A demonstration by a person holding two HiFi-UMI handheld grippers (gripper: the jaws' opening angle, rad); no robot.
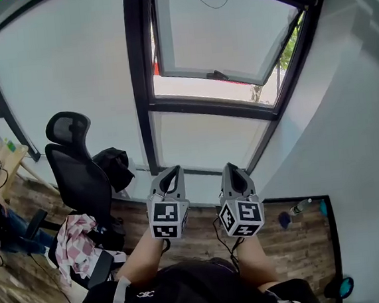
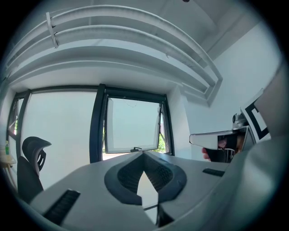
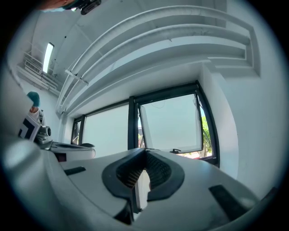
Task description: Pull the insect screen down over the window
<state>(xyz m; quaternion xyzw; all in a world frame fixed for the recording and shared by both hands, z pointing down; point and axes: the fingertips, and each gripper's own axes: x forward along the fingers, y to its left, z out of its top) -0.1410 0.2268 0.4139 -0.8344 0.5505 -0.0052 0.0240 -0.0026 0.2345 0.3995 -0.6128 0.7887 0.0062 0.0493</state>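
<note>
**Both grippers closed and empty, facing the open window**

Head view. The wood-plank floor (image 1: 298, 237) was brown and grained, and the walls were pale and plain. On the far wall the black-framed window (image 1: 144, 85) stood to the right of a wide fixed pane. Its upper sash (image 1: 221, 34) was tilted open outward, with green foliage past its right edge. A thin cord (image 1: 208, 2) hung looped from the top of the opening. The insect screen itself could not be made out. The left gripper (image 1: 176, 171) and right gripper (image 1: 232, 168) were held side by side, pointing at the window's lower pane and well apart from it. Each carried a marker cube (image 1: 168, 221) with black-and-white square patterns. At left stood a black mesh-backed office chair (image 1: 76, 166), with a pink-and-white patterned cloth (image 1: 75, 244) nearer. At right a small bottle (image 1: 300, 206) stood on the floor by the wall.

Left gripper view. The body was smooth and grey, with dark ribbed pads (image 2: 159, 173). The jaws met at their tips with nothing between them. The window lay far ahead, under white stepped ceiling ledges (image 2: 135, 40).

Right gripper view. The jaws were likewise together at the tips and empty. The open sash lay ahead, and a lit strip light (image 3: 47, 56) showed at upper left.
</note>
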